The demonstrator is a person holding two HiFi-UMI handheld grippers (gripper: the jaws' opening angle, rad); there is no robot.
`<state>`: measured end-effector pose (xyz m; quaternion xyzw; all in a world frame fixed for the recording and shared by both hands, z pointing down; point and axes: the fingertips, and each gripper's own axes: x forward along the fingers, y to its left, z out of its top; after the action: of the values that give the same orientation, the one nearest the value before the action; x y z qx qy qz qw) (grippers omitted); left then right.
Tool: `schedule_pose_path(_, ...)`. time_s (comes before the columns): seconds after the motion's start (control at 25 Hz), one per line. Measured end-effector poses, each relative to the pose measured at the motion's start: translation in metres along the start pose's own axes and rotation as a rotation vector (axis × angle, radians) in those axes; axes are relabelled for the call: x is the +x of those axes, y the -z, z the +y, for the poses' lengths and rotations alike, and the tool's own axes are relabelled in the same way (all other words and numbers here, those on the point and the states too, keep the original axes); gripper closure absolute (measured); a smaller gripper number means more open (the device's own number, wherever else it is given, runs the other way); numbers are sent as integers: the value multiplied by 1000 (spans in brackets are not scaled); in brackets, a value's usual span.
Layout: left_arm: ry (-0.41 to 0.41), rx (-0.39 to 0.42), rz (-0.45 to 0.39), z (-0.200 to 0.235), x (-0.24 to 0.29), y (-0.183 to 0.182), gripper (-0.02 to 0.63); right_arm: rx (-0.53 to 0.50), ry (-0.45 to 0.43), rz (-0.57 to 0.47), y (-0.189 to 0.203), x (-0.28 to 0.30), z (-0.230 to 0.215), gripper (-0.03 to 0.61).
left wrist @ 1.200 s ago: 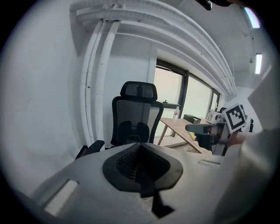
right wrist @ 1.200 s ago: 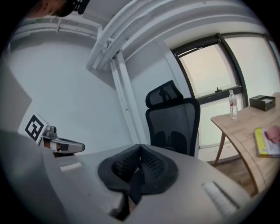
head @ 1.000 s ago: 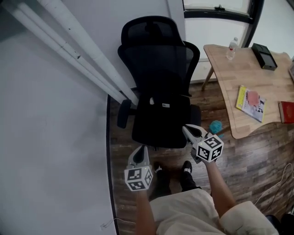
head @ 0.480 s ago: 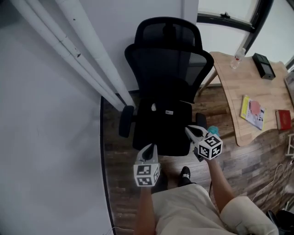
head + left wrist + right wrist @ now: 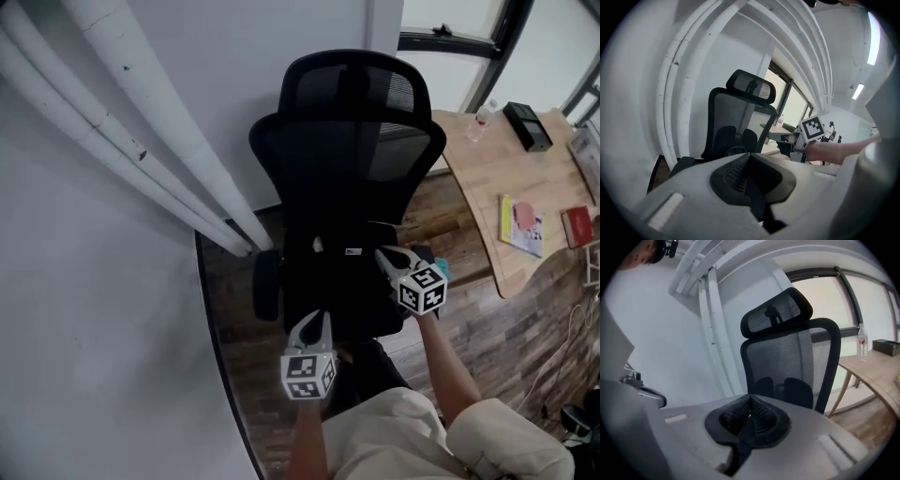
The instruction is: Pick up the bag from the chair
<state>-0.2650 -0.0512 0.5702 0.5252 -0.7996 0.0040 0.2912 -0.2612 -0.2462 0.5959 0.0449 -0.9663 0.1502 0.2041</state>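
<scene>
Through the head view, a plain white wall (image 5: 112,309) fills the left half of my frame. Three white round pipes (image 5: 141,155) slant across it from the upper left down to the floor. A black mesh-backed office chair with a headrest (image 5: 349,141) stands in the centre, its back toward the top of the frame. A light wooden table with a rounded edge (image 5: 487,178) takes the upper right, over dark wood-plank flooring (image 5: 487,319).

On the chair seat, mid-frame, lies the black bag (image 5: 330,277). It is black on black, so I cannot trace its edges. A small white label (image 5: 354,251) and a white tab beside it stand out on it; the print is too small for me to read.

My left gripper (image 5: 315,323) hangs at the seat's near edge, lower centre, its jaws pressed together with nothing between them. My right gripper (image 5: 384,255) is over the seat's right side, pads likewise closed on each other and empty. Each carries a cube of black-and-white square markers, with no words on them.

On the table are a yellow-and-pink booklet (image 5: 521,223), a red book (image 5: 578,225), a black box (image 5: 523,125) and a clear plastic bottle (image 5: 483,120). No titles are legible.
</scene>
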Motion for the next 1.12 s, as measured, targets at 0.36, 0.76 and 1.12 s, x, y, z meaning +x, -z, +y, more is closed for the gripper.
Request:
schedule_pose_path(0.36,27,1,51,12,69,-14,609,-185,111,104,15,77,-54,577)
schedule_pose_path(0.76,3,-31,103,32,174,-34,609,-439,-71,318,51,172,-101,538)
schedule_pose_path(1.12,42,-39,173,44,234,-30,609,-660,-143,471,81,230,-128,440)
